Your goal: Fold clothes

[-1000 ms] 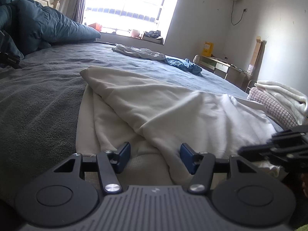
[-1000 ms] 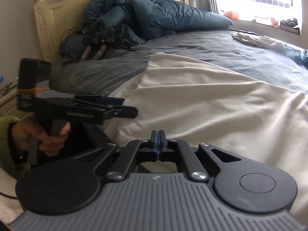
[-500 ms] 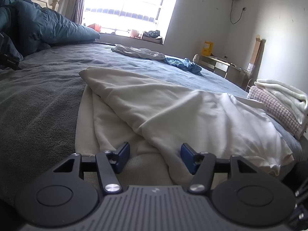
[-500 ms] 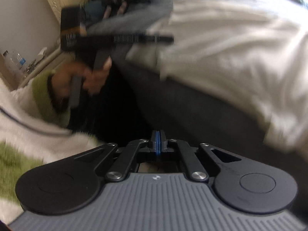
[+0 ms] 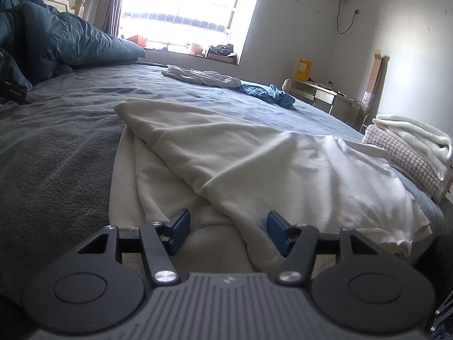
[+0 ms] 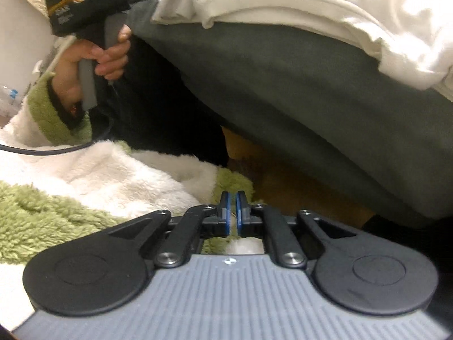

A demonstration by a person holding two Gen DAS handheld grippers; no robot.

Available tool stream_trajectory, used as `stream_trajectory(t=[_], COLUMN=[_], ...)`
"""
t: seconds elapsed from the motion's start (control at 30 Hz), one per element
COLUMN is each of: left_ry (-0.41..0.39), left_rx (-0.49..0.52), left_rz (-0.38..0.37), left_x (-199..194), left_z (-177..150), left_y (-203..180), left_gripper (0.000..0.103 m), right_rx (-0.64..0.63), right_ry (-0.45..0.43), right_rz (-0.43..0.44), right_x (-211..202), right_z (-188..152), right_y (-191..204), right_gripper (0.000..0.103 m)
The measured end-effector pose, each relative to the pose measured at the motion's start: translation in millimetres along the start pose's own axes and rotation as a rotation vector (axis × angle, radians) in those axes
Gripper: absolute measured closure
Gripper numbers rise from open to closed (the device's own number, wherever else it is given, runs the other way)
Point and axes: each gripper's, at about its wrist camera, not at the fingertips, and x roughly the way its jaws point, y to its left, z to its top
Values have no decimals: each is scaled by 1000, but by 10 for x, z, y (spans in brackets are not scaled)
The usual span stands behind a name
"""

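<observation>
A cream garment (image 5: 240, 158) lies spread on the grey bed cover (image 5: 56, 155), one layer folded diagonally over another. My left gripper (image 5: 228, 226) is open at the garment's near hem; the cloth lies under and between its blue pads without being pinched. In the right wrist view the garment's edge (image 6: 311, 5) hangs over the bed's side (image 6: 311, 99). My right gripper (image 6: 232, 204) points down beside the bed, its jaws opening by a narrow gap with nothing between them. A hand (image 6: 107, 56) grips the left gripper's handle at the upper left.
A folded stack of clothes (image 5: 410, 147) sits at the bed's right edge. A grey garment (image 5: 203, 76) and a blue one (image 5: 269, 93) lie far across the bed. A teal duvet (image 5: 70, 42) is piled at the headboard. Green and white fleece (image 6: 85, 184) lies below the right gripper.
The right gripper swung from above the bed down to its side, left the left wrist view, and its jaws parted slightly. The left gripper stayed put.
</observation>
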Motion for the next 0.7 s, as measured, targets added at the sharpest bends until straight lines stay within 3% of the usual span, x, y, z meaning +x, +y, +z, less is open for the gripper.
stream_trajectory(t=[0.27, 0.5, 0.6, 0.7], left_ry=[-1, 2, -17, -64], left_rx=[2, 5, 15, 25], left_rz=[1, 6, 30, 52], left_x=[0, -35, -149, -293], left_z=[-3, 25, 75, 153], left_y=[-1, -14, -34, -59], left_gripper=[41, 41, 40, 39], right_rx=[-12, -31, -101, -91], right_ry=[-35, -84, -199, -365], right_rz=[-22, -68, -107, -121], right_x=[-110, -208, -439, -731], right_z=[-19, 16, 90, 218], right_y=[-21, -67, -92, -234], right_gripper=[58, 54, 55, 56])
